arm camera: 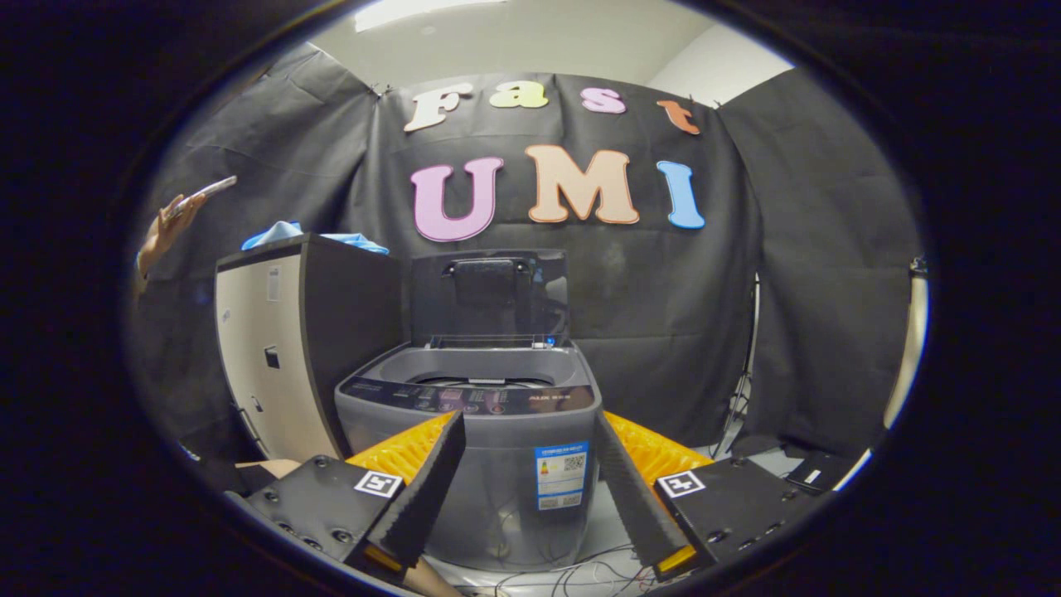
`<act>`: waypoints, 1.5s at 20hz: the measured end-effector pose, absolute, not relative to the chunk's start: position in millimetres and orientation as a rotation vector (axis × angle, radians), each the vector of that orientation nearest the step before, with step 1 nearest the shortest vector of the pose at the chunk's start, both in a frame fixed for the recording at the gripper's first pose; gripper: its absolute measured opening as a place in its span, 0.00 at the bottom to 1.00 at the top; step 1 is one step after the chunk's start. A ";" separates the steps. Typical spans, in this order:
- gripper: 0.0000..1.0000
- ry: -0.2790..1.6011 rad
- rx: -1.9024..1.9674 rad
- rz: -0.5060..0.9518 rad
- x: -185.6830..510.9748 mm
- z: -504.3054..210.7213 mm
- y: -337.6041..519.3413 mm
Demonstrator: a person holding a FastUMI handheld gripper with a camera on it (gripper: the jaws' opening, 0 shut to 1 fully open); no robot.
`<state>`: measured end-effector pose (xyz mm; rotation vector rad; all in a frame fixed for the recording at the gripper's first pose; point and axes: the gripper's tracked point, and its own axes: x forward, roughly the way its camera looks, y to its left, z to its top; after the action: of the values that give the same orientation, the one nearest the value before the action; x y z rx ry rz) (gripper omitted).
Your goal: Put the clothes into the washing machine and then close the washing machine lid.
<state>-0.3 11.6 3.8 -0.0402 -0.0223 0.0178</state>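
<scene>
smooth grey plastic washing machine (469,439) with a glossy dark lid (489,294); tongs (525,439) with ribbed orange fingers (404,452) faced in matt black foam

Spread, empty tool (530,489) facing open-lidded washing machine (468,414)

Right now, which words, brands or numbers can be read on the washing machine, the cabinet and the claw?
Washing machine blue sticker: too small to read.
Control panel: print blurred.
Cabinet labels: too small.
Claw, open, empty: square markers, no words.

No legible text; washing machine (497,431) front sticker (561,474) and panel print too small.
</scene>
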 end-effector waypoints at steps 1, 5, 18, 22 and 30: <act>0.96 -0.020 -0.038 0.013 0.0 3.3 11.1; 0.96 -0.065 -0.066 -0.005 14.3 48.4 26.5; 0.95 -0.173 -0.019 0.390 110.8 277.2 246.0; 0.96 -0.123 -0.011 0.506 140.7 312.7 327.8; 0.96 0.115 -0.023 0.593 216.9 291.8 436.6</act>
<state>216.9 436.6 291.8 -0.0230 0.1146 0.5928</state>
